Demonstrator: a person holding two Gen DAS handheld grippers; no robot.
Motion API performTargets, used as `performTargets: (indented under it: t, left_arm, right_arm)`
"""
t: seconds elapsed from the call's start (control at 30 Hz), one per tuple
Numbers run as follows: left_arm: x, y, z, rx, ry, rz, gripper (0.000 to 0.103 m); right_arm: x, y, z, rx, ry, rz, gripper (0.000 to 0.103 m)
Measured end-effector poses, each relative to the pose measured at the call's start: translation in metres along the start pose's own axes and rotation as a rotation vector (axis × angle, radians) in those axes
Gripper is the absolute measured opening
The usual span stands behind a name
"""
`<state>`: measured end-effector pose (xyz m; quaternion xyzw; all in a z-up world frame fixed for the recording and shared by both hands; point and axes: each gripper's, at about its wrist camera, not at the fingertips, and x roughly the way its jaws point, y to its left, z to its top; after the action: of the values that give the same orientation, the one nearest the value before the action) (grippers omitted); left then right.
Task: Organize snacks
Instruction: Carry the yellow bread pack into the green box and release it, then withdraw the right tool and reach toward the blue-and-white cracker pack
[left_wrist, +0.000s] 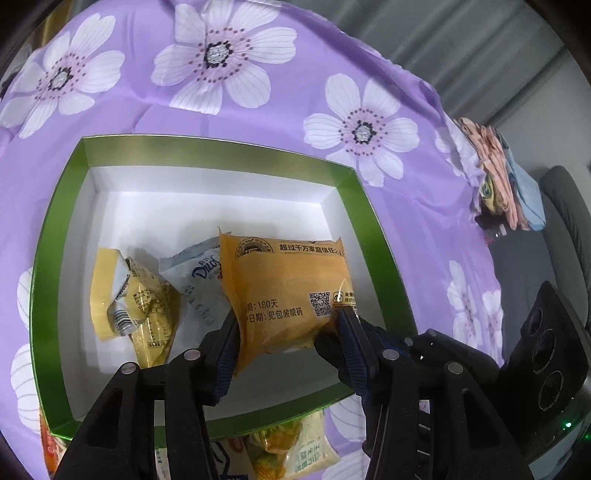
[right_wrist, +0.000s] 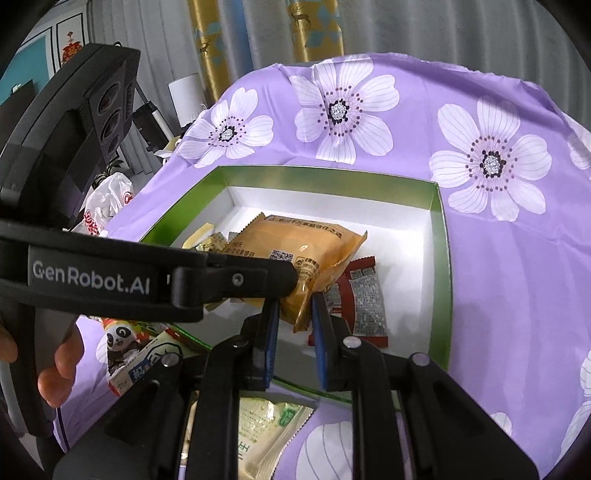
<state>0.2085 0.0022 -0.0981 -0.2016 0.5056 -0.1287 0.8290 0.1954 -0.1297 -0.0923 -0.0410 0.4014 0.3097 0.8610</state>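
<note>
A green box with a white inside (left_wrist: 207, 155) lies on the purple flowered cloth; it also shows in the right wrist view (right_wrist: 439, 258). My left gripper (left_wrist: 288, 317) is shut on an orange snack packet (left_wrist: 288, 280) and holds it above the box floor; the packet shows in the right wrist view too (right_wrist: 303, 243). A yellow packet (left_wrist: 136, 295) and a white-blue packet (left_wrist: 192, 280) lie in the box. A red packet (right_wrist: 365, 295) lies in the box at the right. My right gripper (right_wrist: 293, 306) is open and empty, over the box's near edge, just behind the orange packet.
Loose snack packets lie on the cloth in front of the box: a green-white one (right_wrist: 266, 435), a panda-print one (right_wrist: 129, 350) and a corn-print one (left_wrist: 291, 446). A pile of cloths (left_wrist: 502, 184) lies beyond the table's right edge. A white plastic bag (right_wrist: 107, 203) sits at the left.
</note>
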Motion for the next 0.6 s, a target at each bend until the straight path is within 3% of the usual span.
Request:
performTargets:
  t: [0.17,0.23,0.3,0.5,0.6]
  left_arm:
    - [-0.003,0.001,-0.001,-0.002,-0.012,0.023,0.053]
    - [-0.007,0.001,0.000,-0.006,-0.023,0.040,0.072]
    - [-0.011,0.003,0.000,-0.016,-0.036,0.039,0.079]
    - [-0.036,0.005,-0.003,-0.020,-0.076,0.056,0.080]
    - [-0.050,0.002,-0.009,-0.005,-0.092,0.057,0.085]
  right_arm:
    - [0.001,0.001,0.001,0.001,-0.001,-0.016,0.022]
    - [-0.001,-0.001,0.001,0.005,-0.004,-0.020,0.023]
    - [-0.005,-0.002,0.000,0.018,-0.004,-0.017,0.031]
    - [-0.030,0.001,-0.003,0.025,-0.038,-0.041,0.047]
    - [-0.049,0.003,-0.009,0.035,-0.073,-0.059,0.060]
